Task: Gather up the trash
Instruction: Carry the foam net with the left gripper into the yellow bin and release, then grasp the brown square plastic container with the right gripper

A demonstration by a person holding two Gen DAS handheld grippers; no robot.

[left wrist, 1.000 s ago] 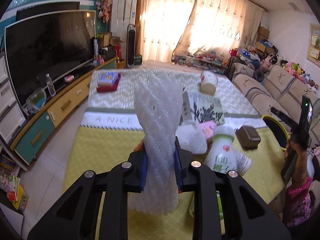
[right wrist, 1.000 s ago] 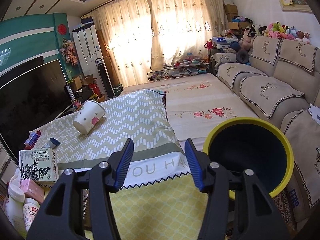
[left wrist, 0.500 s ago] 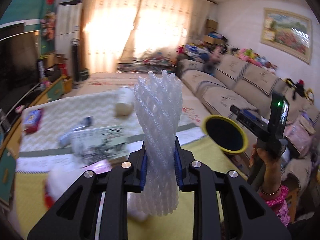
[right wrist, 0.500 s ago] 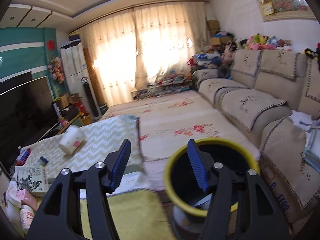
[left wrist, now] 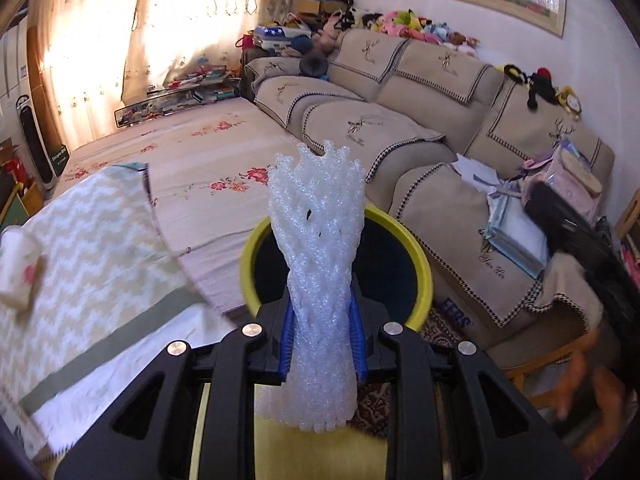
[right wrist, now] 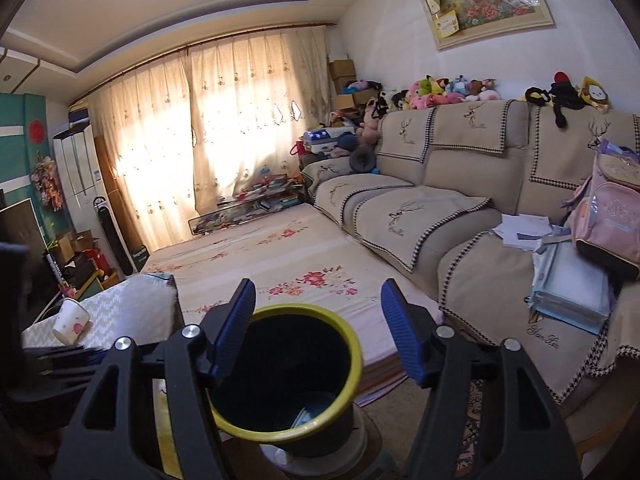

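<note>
**A:** Status on your left gripper [left wrist: 320, 336]?

**B:** Clamped on the white foam fruit net [left wrist: 318, 276]. Blue pads pinch it near its lower third; the net stands upright, twisted, its frayed top flaring above the fingers and its bottom end hanging below them. In the left wrist view it sits right in front of the yellow-rimmed trash bin [left wrist: 416, 256], covering the middle of the bin's opening.

**A:** And your right gripper [right wrist: 320, 330]?

**B:** Jaws spread wide, nothing between them. You're looking down past the fingers into the same bin [right wrist: 352, 344]. Dark interior, and something pale and bluish lies at the bottom; can't tell what.

**A:** Where's the bin?

**B:** On the floor, between the table edge and the beige sofa [right wrist: 460, 208]. A floral-print cloth [right wrist: 280, 268] covers the surface behind it.

**A:** Other trash in view?

**B:** A paper cup with pink print [right wrist: 70, 320] lies tipped on the zigzag tablecloth [left wrist: 88, 248], well apart from the bin. It's the blurred one at the left edge in the left wrist view [left wrist: 18, 268].
</note>
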